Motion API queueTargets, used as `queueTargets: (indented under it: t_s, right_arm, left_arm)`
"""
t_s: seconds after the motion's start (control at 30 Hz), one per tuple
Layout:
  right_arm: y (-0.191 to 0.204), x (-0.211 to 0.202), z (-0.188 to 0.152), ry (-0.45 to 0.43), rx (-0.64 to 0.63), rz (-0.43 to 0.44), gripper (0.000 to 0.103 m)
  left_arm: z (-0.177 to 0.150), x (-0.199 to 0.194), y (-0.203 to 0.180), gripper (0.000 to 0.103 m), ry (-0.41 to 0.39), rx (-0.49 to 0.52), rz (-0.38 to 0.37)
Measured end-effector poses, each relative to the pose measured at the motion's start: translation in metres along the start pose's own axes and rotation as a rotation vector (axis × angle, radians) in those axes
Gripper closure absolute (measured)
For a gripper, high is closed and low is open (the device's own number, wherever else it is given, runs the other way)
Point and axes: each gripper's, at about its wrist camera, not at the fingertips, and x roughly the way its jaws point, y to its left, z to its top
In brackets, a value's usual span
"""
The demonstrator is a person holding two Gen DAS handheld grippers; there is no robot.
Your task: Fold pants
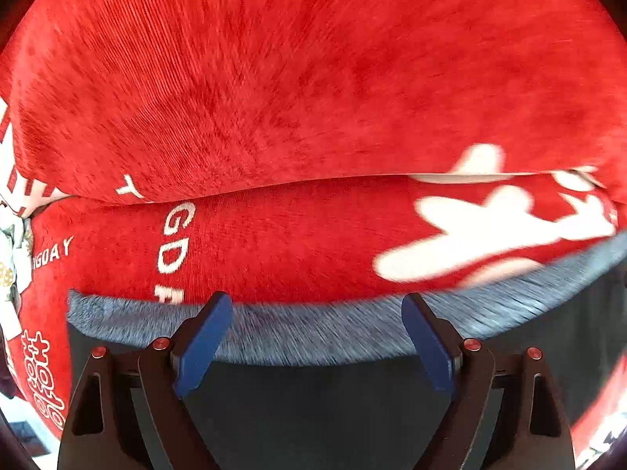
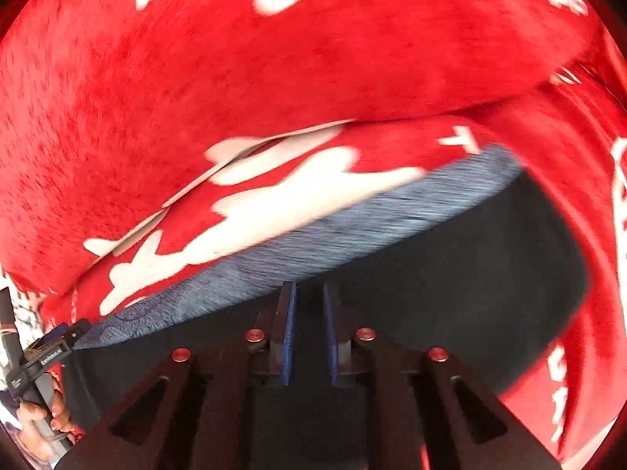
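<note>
While the left gripper [image 1: 317, 313] gapes released, the right gripper [image 2: 309, 293] hangs nearly clenched, empty, over the pants [image 2: 352, 313] waistband edge.

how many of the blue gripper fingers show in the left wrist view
2. One blue finger stands lower left of centre, the other lower right, spread wide apart over the pants' grey waistband with nothing between them. None looks hidden.

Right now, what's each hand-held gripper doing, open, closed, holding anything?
Left hand-held gripper: open, holding nothing.
Right hand-held gripper: nearly closed, nothing visible between its fingers.
</note>
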Motion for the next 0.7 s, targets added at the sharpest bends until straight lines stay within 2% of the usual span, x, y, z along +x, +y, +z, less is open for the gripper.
queueTargets:
  t_s: [0.07,0.13,0.17,0.23,0.33,0.4,0.43,0.47,0.5,0.53,0.6,0.63,0.7]
  right_arm:
    - [-0.021,-0.019,-0.013,0.004,-0.003,-0.025,0.087]
    - [-0.046,-0.033,-0.027,0.002,0.056,-0.039,0.085]
    - [-0.065,-0.041,-0.034,-0.007,0.127,-0.033,0.083]
    - [-0.103,-0.049,-0.047,-0.025,0.29,-0.008,0.067]
    - [-0.145,-0.044,-0.055,-0.024,0.466,0.038,0.064]
    - [-0.166,-0.035,-0.051,-0.035,0.542,0.104,0.064]
    - [-0.174,-0.029,-0.047,-0.035,0.572,0.136,0.066]
    - [-0.178,-0.023,-0.044,-0.026,0.588,0.159,0.076]
    - [-0.182,-0.021,-0.04,-0.014,0.593,0.19,0.097]
    - [-0.179,-0.022,-0.036,-0.007,0.572,0.196,0.097]
    - [-0.171,-0.026,-0.029,-0.004,0.445,0.136,0.098]
    - [-0.171,-0.023,-0.03,0.012,0.433,0.129,0.098]
    - [-0.184,-0.02,-0.039,0.01,0.501,0.163,0.094]
  left_arm:
    - [-0.011,-0.017,-0.015,0.013,0.001,0.033,-0.025]
    - [-0.027,-0.031,-0.032,0.013,0.011,0.063,-0.055]
    - [-0.035,-0.034,-0.043,0.013,0.021,0.078,-0.066]
    - [-0.047,-0.032,-0.07,0.013,0.04,0.097,-0.088]
    - [-0.061,-0.021,-0.099,0.013,0.082,0.099,-0.104]
    - [-0.072,-0.01,-0.114,0.013,0.1,0.114,-0.09]
    - [-0.075,-0.004,-0.12,0.013,0.113,0.123,-0.078]
    - [-0.079,-0.002,-0.124,0.013,0.101,0.122,-0.062]
    - [-0.08,-0.002,-0.125,0.013,0.089,0.117,-0.059]
    - [-0.08,-0.002,-0.125,0.013,0.089,0.114,-0.056]
    - [-0.079,-0.001,-0.126,0.013,0.101,0.102,-0.057]
    - [-0.079,-0.001,-0.127,0.013,0.105,0.102,-0.053]
    - [-0.079,-0.001,-0.128,0.013,0.107,0.111,-0.037]
